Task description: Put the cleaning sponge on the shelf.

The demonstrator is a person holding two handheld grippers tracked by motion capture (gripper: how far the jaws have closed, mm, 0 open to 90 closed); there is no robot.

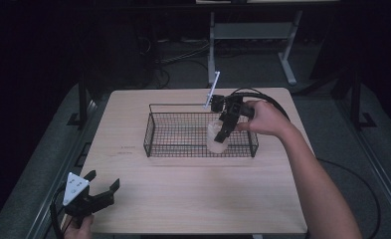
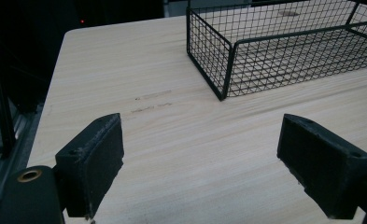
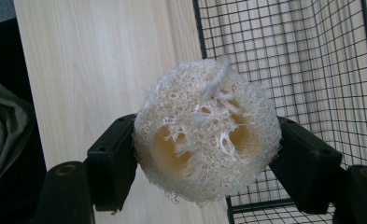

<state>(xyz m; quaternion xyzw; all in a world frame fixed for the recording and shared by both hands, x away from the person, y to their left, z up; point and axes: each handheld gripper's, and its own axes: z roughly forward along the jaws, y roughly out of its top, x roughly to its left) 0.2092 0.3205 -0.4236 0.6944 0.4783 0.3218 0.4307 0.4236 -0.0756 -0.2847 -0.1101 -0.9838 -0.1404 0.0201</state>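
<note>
Pale wood bench (image 1: 193, 199) with faint dark scuff marks (image 1: 126, 150) near left side; grey-framed table (image 1: 252, 30) on floor beyond.

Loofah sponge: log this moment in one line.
right gripper shut on loofah sponge | over wire basket | left gripper open, idle

Loofah (image 1: 217, 137) in basket's (image 1: 153, 130) right end
</note>
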